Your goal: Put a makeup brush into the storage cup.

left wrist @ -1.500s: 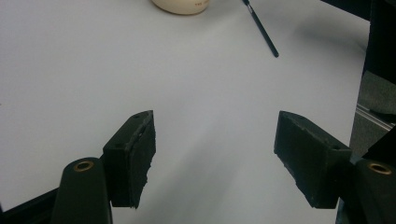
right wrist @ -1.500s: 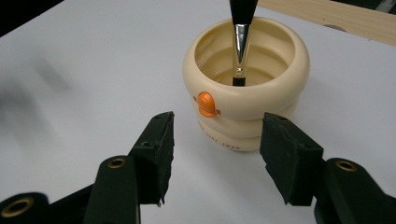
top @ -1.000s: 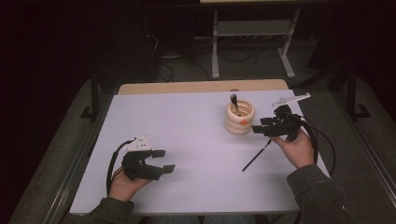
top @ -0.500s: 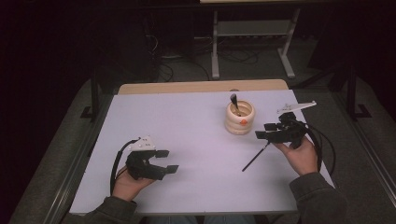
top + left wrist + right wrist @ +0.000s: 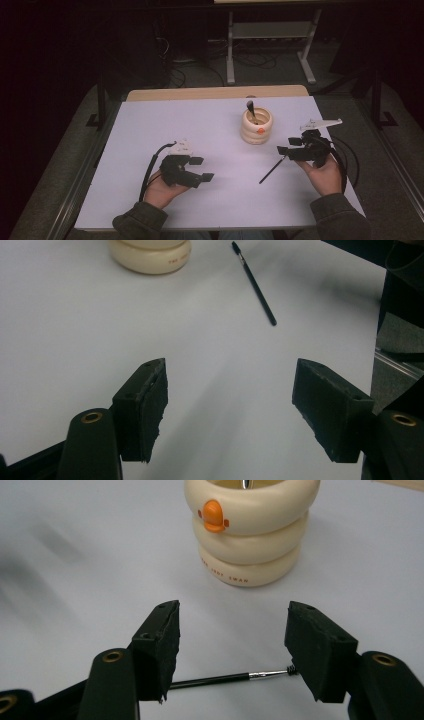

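Note:
A cream ringed holder (image 5: pixel 256 127) with an orange duck bill (image 5: pixel 215 516) stands right of the table's middle, and one dark brush (image 5: pixel 251 109) sticks up out of it. A thin black brush (image 5: pixel 273 170) lies flat on the white table (image 5: pixel 150 125) in front of the holder, its metal ferrule and tip (image 5: pixel 270 673) between my right jaws. My right gripper (image 5: pixel 292 151) hovers open just above that brush's far end. My left gripper (image 5: pixel 201 169) rests open at the front left, nothing between its fingers; the lying brush (image 5: pixel 254 284) and the holder's base (image 5: pixel 150 255) show beyond it.
The table's right edge (image 5: pixel 395 362) runs close past the left gripper's right jaw. Behind the table stand a metal frame (image 5: pixel 270 45) and loose cables on the dark floor. A black cable (image 5: pixel 147 172) loops from the left gripper.
My right gripper has moved back toward the person and lower, from beside the holder to just over the lying brush's far end. The left gripper has barely shifted.

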The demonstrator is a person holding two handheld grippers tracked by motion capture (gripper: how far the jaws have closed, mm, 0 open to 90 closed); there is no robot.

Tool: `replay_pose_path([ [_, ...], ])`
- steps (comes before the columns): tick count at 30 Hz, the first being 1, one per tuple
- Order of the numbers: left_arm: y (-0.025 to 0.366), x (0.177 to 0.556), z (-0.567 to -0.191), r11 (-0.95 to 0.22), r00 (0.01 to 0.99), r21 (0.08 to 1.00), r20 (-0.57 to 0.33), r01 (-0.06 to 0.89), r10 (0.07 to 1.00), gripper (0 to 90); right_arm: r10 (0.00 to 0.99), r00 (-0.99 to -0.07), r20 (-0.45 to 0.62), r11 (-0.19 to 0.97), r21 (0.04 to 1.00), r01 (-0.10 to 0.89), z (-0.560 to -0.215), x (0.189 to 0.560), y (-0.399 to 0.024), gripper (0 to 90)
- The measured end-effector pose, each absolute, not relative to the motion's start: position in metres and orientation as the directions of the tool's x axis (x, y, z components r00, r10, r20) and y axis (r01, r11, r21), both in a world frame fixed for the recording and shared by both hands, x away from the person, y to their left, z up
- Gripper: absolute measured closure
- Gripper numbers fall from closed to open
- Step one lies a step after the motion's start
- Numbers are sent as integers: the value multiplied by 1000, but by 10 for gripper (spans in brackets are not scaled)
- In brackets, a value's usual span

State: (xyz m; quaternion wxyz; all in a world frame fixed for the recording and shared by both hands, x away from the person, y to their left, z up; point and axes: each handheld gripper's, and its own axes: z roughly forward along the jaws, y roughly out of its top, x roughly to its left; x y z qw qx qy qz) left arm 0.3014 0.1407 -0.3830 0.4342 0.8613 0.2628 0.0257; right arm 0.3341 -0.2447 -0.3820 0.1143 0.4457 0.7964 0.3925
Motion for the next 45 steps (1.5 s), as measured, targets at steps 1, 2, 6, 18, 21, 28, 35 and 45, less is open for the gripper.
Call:
replay_pose_path([
  [1,135,303,-383,-486,862,761,-187,430,471,301,803,-575,158,301,725,619,-382,333,-245,370],
  [2,131,303,-382,-487,861,757,-193,435,470,302,804,-573,158,295,731,615,-382,332,-244,371],
  [6,113,305,-381,-511,874,749,-183,421,451,308,805,-575,144,298,740,603,-384,328,-243,370],
  [18,65,318,-376,-545,887,729,-188,414,422,325,803,-572,167,267,757,596,-391,326,-251,357],
  [21,51,321,-376,-558,892,721,-190,411,411,331,804,-570,169,262,760,595,-392,324,-253,357],
  [28,20,327,-384,-594,902,695,-197,406,385,353,814,-553,177,230,777,586,-394,319,-261,351],
  [35,-9,334,-391,-624,903,667,-194,408,383,391,829,-536,158,231,776,586,-395,319,-261,350],
  [45,-46,344,-403,-685,898,593,-174,424,405,447,856,-490,163,193,780,596,-397,321,-270,343],
])
